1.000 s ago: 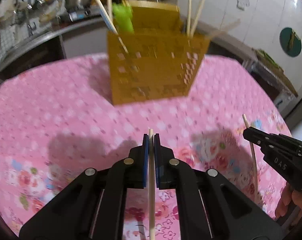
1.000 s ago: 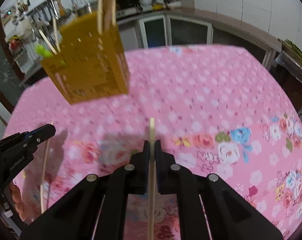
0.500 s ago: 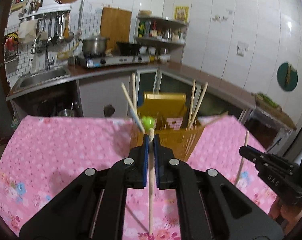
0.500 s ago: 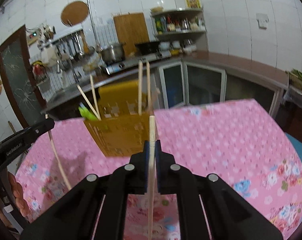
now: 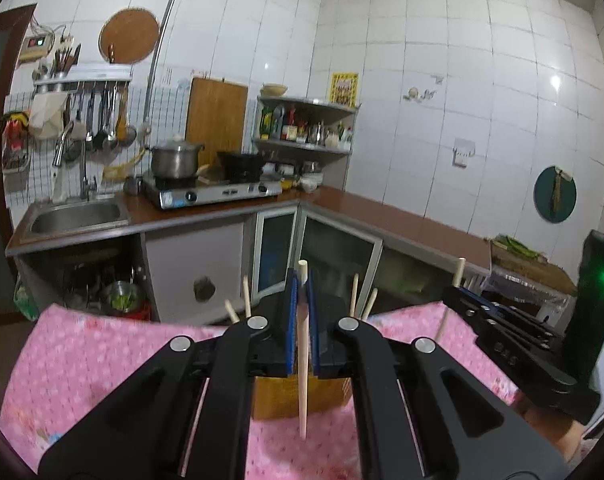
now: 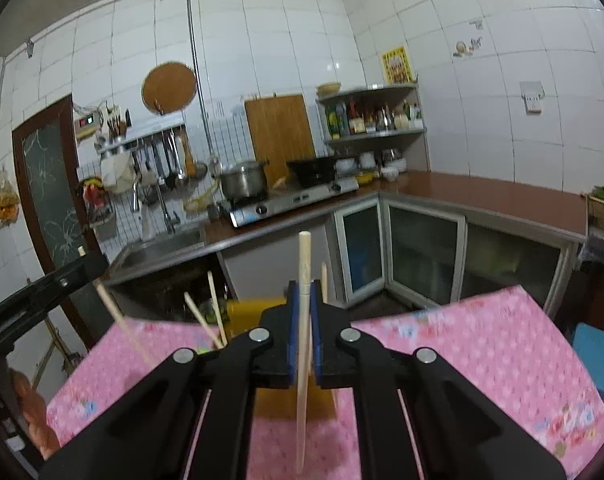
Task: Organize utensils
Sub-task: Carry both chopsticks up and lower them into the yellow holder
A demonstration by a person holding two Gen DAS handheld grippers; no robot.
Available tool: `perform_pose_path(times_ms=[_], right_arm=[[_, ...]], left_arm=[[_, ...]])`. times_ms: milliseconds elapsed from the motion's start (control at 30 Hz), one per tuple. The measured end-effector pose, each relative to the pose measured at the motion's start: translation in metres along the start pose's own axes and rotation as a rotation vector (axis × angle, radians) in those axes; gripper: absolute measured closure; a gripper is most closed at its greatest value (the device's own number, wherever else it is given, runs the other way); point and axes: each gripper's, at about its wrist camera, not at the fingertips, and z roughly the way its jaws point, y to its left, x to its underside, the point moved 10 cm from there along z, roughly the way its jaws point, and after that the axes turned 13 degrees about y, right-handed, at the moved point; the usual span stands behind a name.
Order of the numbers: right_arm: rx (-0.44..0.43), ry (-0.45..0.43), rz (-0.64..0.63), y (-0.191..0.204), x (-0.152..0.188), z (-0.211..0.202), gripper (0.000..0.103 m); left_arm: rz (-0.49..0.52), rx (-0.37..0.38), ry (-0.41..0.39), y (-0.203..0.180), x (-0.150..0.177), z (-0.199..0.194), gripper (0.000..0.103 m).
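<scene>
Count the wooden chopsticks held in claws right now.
2. One pale wooden chopstick stands upright, clamped in the left claw; the other wooden chopstick is clamped upright in the right claw. More stand in the yellow holder, partly hidden.

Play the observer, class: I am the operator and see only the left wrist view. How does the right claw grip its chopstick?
Observer: The right claw is shut on the right chopstick, which is pinched upright between its blue pads.
Operator: How does my own chopstick hang?
Observer: In the right wrist view, the left chopstick slants down out of the left claw toward the pink tablecloth.
Operator: Is anything beside the table?
Observer: A blue object, perhaps a stool, sits beyond the tablecloth's right edge.
</scene>
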Motion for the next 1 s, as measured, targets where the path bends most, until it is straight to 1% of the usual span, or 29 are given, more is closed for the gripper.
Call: perform_pose_path(times_ms=[167,233,333,467,667,833,1000], right_arm=[[0.023,-0.098,-0.031,0.013,-0.04,0.002,0.097],[0.036,-0.123,-0.041,0.015,-0.051,0.007,0.097],[0.045,-0.152,-0.045,0.015,-0.062,0.015,0.097],[0.057,-0.163,-0.038,0.01,-0.065,0.03,0.097],[0.078,-0.125,-0.073,0.002,-0.048,0.059,0.097],[0.069,-0.041,-0.09,0.0,-0.027,0.084,0.097],[0.074,0.02,-0.113,0.001,0.0,0.106,0.097]], left_arm=[[0.031,-0.017,-0.061,-0.008,-0.032,-0.006,0.099],[0.037,-0.024,-0.083,-0.009,-0.042,-0.004,0.099],[0.04,-0.039,-0.101,-0.007,-0.049,0.004,0.099],[0.044,-0.059,-0.109,-0.002,-0.051,0.023,0.099],[0.044,-0.072,-0.109,0.009,-0.043,0.063,0.099],[0.024,-0.067,-0.041,0.019,-0.027,0.092,0.099],[0.053,-0.103,0.053,0.025,0.002,0.122,0.099]])
